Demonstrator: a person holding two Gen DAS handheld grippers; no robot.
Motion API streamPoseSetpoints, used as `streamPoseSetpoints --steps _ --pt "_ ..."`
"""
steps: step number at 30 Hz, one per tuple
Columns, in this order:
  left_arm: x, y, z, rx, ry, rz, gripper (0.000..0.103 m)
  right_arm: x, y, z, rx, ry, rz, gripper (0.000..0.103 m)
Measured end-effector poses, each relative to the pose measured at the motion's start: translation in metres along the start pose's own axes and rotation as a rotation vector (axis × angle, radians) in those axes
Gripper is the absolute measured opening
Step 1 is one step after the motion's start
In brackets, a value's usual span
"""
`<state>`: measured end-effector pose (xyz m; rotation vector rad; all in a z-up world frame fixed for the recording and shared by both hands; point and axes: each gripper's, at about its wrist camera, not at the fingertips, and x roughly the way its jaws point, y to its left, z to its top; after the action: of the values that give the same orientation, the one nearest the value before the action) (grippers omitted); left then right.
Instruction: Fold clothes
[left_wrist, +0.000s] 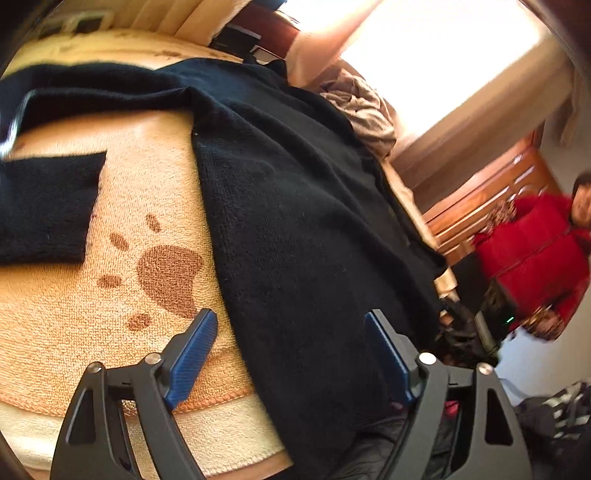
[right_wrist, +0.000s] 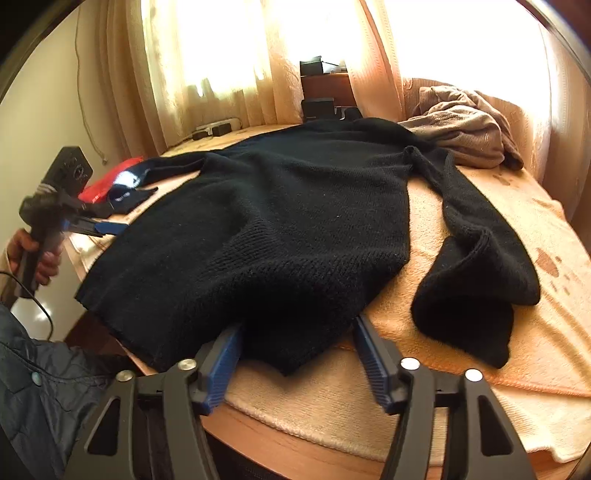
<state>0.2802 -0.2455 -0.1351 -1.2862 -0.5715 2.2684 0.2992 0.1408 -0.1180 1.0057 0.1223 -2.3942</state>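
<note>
A black knit sweater (right_wrist: 280, 229) lies spread flat on a peach blanket (right_wrist: 461, 373). Its right sleeve (right_wrist: 480, 280) is bent back on itself beside the body. My right gripper (right_wrist: 295, 328) is open at the near hem, one blue finger on each side of a hanging corner of the hem. In the left wrist view the sweater (left_wrist: 303, 206) fills the middle and a sleeve cuff (left_wrist: 44, 206) lies to the left. My left gripper (left_wrist: 291, 332) is open and straddles the sweater's edge. The left gripper (right_wrist: 107, 225) also shows at the sweater's left side in the right wrist view, held by a hand (right_wrist: 33, 254).
A crumpled brown garment (right_wrist: 465, 136) lies at the far right corner of the bed. A red item (right_wrist: 107, 181) sits by the left sleeve. Curtains (right_wrist: 229, 62) hang behind. A person in a red jacket (left_wrist: 535, 251) stands by a wooden dresser (left_wrist: 491, 192).
</note>
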Motion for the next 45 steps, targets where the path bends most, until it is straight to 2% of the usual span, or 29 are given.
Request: streamPoseSetpoints --steps 1,2,3,8,13,18,19,20,22,24,25,26,30,34,41,45 --pt "0.002 0.0 -0.002 -0.002 0.008 0.005 0.058 0.0 0.001 0.0 0.001 0.001 0.006 0.072" --pt "0.004 0.002 -0.004 -0.015 0.019 0.011 0.026 0.001 0.002 0.0 0.002 0.002 0.013 0.077" --pt "0.005 0.005 -0.007 -0.024 0.023 0.014 0.008 0.001 0.003 0.001 0.003 0.003 0.019 0.083" --pt "0.006 0.011 -0.013 -0.035 0.002 -0.01 0.008 0.003 0.013 -0.002 -0.032 0.001 0.032 0.101" --pt "0.007 0.012 -0.013 -0.047 0.001 -0.019 0.008 0.003 0.013 -0.002 -0.019 0.001 0.04 0.101" --pt "0.012 0.019 -0.011 -0.107 0.0 -0.076 0.008 0.001 0.002 0.003 0.052 0.012 0.095 0.1" --pt "0.012 0.019 -0.011 -0.112 0.001 -0.079 0.008 0.002 0.003 0.004 0.05 0.017 0.08 0.099" --pt "0.012 0.019 -0.011 -0.117 0.003 -0.082 0.008 0.003 0.005 0.005 0.043 0.022 0.057 0.095" --pt "0.011 0.019 -0.011 -0.114 0.007 -0.075 0.008 0.002 0.005 0.005 0.047 0.02 0.021 0.08" --pt "0.01 0.016 -0.01 -0.102 0.01 -0.059 0.008 0.002 0.003 0.004 0.054 0.015 -0.012 0.05" --pt "0.01 0.015 -0.01 -0.093 0.01 -0.051 0.008 0.001 0.003 0.004 0.058 0.013 -0.029 0.041" --pt "0.009 0.013 -0.01 -0.081 0.01 -0.042 0.008 0.001 0.002 0.004 0.062 0.011 -0.046 0.028" --pt "0.007 0.009 -0.012 -0.053 -0.003 -0.014 0.006 -0.001 0.002 0.002 0.066 -0.006 -0.075 0.019" --pt "0.003 0.012 -0.015 -0.082 -0.027 -0.014 0.005 -0.011 0.003 0.006 0.063 -0.042 -0.061 0.014" --pt "-0.03 0.01 -0.019 -0.095 -0.121 -0.055 0.004 -0.037 0.011 0.014 0.045 -0.115 -0.016 0.013" --pt "-0.06 0.005 -0.021 -0.078 -0.195 -0.037 0.004 -0.05 0.02 0.017 0.022 -0.128 0.011 0.013"
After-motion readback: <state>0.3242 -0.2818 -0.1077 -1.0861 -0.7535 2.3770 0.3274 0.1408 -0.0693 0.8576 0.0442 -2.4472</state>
